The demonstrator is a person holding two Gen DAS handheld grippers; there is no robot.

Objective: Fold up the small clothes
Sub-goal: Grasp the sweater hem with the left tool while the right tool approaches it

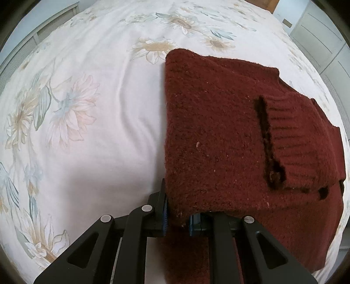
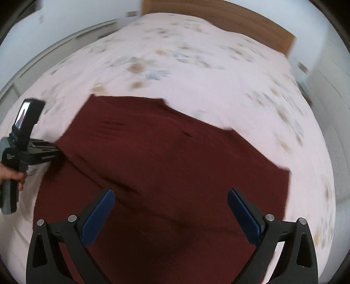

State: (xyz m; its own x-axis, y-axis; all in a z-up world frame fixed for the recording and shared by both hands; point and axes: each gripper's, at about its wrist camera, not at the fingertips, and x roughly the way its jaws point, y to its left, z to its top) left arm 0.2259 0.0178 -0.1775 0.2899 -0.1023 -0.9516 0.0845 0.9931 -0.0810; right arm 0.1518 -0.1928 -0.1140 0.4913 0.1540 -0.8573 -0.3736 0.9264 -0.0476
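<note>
A dark red knitted sweater (image 1: 218, 135) lies folded on the floral bed sheet (image 1: 98, 98). A ribbed cuff or hem (image 1: 299, 139) lies on top at its right. My left gripper (image 1: 178, 220) is shut on the sweater's near left edge, with cloth between the blue pads. In the right wrist view the sweater (image 2: 164, 163) spreads below my right gripper (image 2: 170, 196), which is wide open and empty above the cloth. The left gripper (image 2: 52, 153) shows there at the sweater's left edge, held by a hand. That view is blurred.
The bed sheet (image 2: 196, 65) covers the whole bed. A wooden headboard (image 2: 218, 19) stands at the far end. White cabinets (image 1: 317, 37) line the right side and a white rail (image 1: 32, 43) the left.
</note>
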